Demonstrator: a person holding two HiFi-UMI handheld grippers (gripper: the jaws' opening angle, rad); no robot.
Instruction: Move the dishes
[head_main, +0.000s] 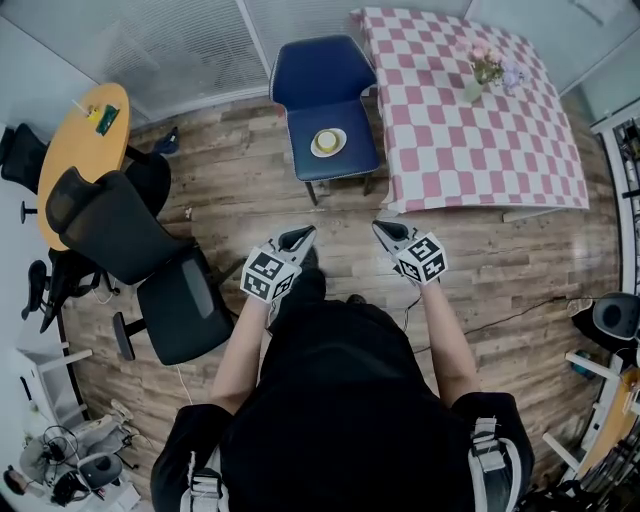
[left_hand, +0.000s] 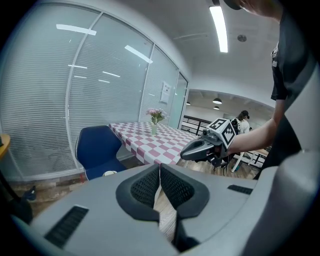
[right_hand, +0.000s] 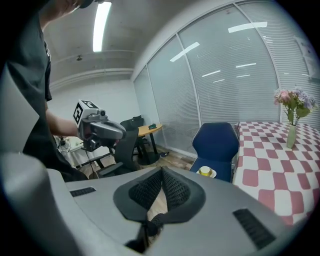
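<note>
Head view: you held both grippers out in front of your body over the wood-plank floor (head_main: 250, 180). The left gripper (head_main: 300, 238) was at centre left and the right gripper (head_main: 384, 231) at centre right, both aimed toward the top of the frame and apart from each other. The yellow cup (head_main: 327, 139) sat on a white saucer (head_main: 315, 149) on the seat of the blue chair (head_main: 322, 75), upper centre, well apart from both grippers. The checked table (head_main: 470, 130), upper right, stood just beside the chair and bore a flower vase (head_main: 478, 78). Left gripper view: your left gripper (left_hand: 160, 166) had its jaws pressed together with nothing between them. The yellow cup (left_hand: 108, 173) showed small at centre left on the blue chair (left_hand: 97, 147), and the right gripper (left_hand: 200, 148) crossed the frame right of centre. Right gripper view: your right gripper (right_hand: 162, 171) likewise had its jaws closed on nothing. The yellow cup (right_hand: 205, 171) lay right of centre on the chair seat, the left gripper (right_hand: 102, 131) was at middle left, and the checked table (right_hand: 280, 160) filled the right edge.
</note>
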